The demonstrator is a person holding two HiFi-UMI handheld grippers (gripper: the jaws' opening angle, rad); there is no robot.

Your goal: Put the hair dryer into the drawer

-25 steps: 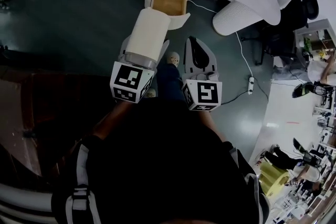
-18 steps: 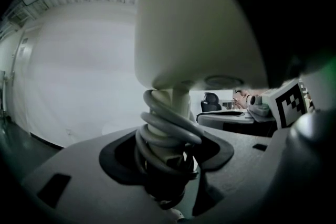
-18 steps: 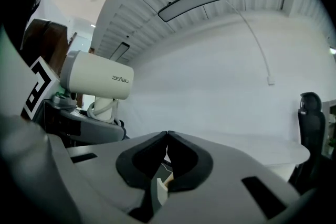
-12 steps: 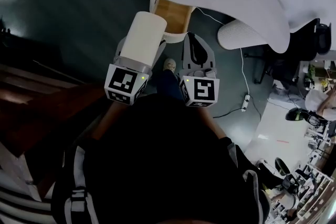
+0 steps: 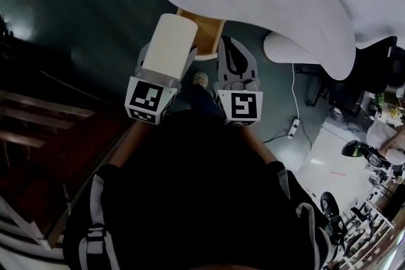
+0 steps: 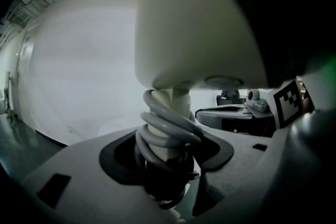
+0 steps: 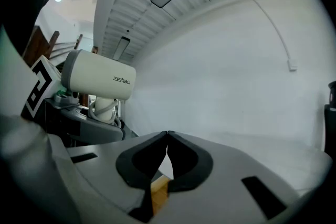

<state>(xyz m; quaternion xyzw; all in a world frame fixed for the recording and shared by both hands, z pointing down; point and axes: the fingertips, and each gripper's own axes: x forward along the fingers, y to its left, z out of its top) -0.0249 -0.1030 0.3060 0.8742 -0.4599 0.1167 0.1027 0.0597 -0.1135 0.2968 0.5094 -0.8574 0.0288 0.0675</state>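
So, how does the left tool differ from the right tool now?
The left tool is shut on the hair dryer, clamping its cord-wrapped handle; the right tool holds nothing. The left tool's jaws stand apart around that handle; the right tool's jaws meet at the tips. Both carry a marker cube and are held side by side.

Head view: your drawer (image 5: 204,31) lies half hidden under the table (image 5: 272,3). Left gripper view: the hair dryer (image 6: 194,29) runs off the top edge, its handle masked by coiled cord (image 6: 168,126).
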